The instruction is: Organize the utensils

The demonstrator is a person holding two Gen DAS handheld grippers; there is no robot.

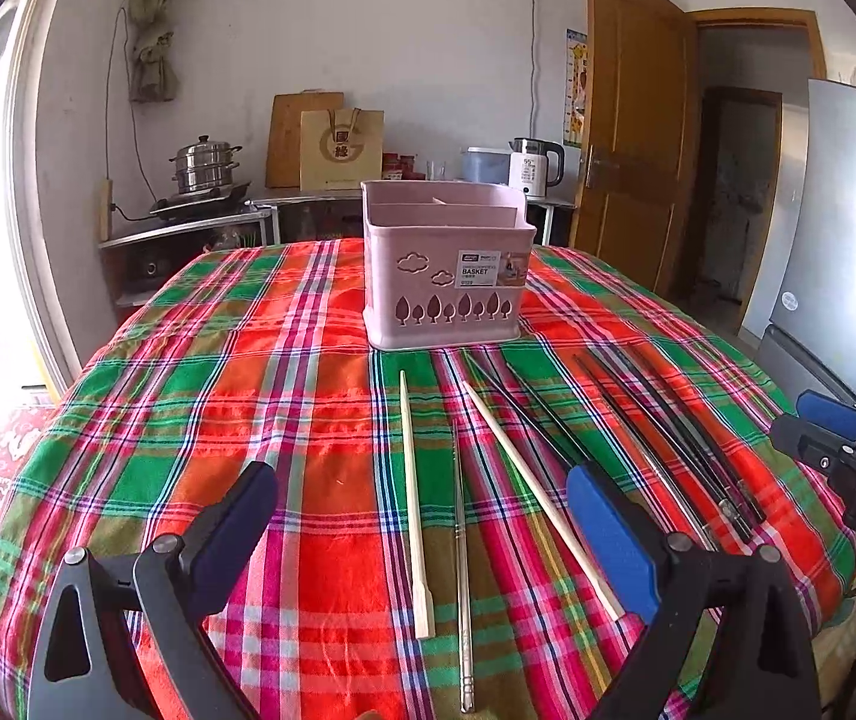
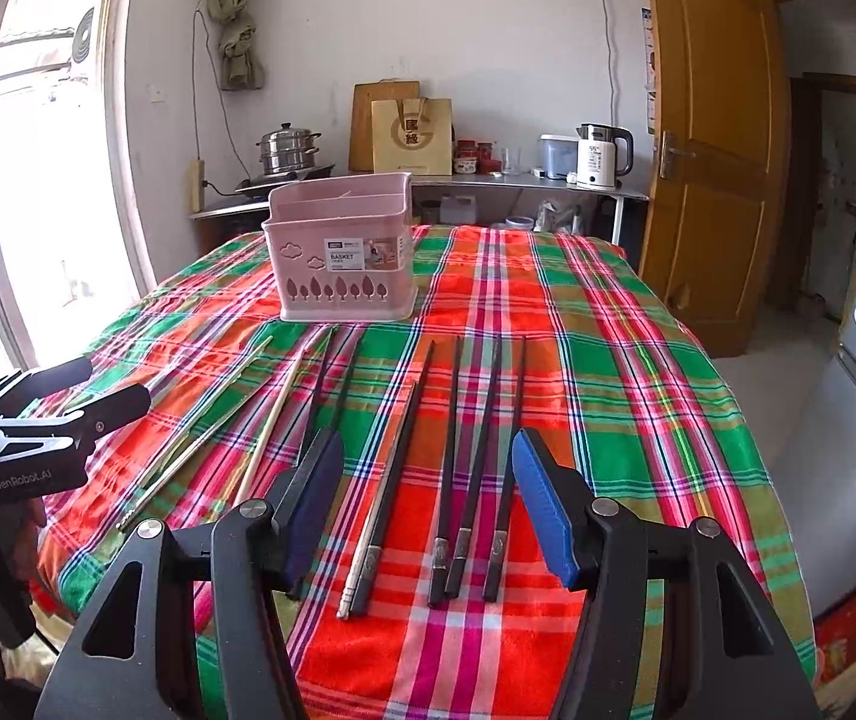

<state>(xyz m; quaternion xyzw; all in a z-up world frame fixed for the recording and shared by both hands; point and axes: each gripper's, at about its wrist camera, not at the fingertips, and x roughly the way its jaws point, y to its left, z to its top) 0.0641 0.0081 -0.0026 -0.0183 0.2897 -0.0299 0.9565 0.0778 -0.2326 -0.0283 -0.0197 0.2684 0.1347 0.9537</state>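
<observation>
The left gripper (image 1: 422, 516), its blue-padded fingers (image 1: 608, 534) spread wide and grasping nothing, hovers low over a table draped in a red, green and pink plaid cloth (image 1: 188, 372). Between those parted fingers lie a pale wooden chopstick (image 1: 416, 510), a slim metal chopstick (image 1: 461, 570) just beside it, and a second wooden chopstick (image 1: 539, 498) angled to the right, all flat on the cloth. Farther right, a cluster of dark chopsticks (image 2: 476, 468) rests in rough parallel, thick ends toward the near edge, with one pale metal stick (image 2: 377, 504) touching the leftmost of the group. The right gripper (image 2: 428, 504) is poised above them, likewise wide open and empty, its pads (image 2: 542, 510) apart on either side of the dark sticks. At the far middle of the table stands a pink plastic utensil basket (image 1: 446, 276), upright, divided into compartments, cut with cloud and tree shapes and bearing a label reading "BASKET"; it sits well apart from both tools, just beyond the chopstick tips. Behind the table, a counter holds a steel steamer pot (image 1: 206, 165), a paper bag (image 1: 341, 147) and a white kettle (image 1: 533, 168), and a wooden door (image 1: 632, 120) stands open at the right.
</observation>
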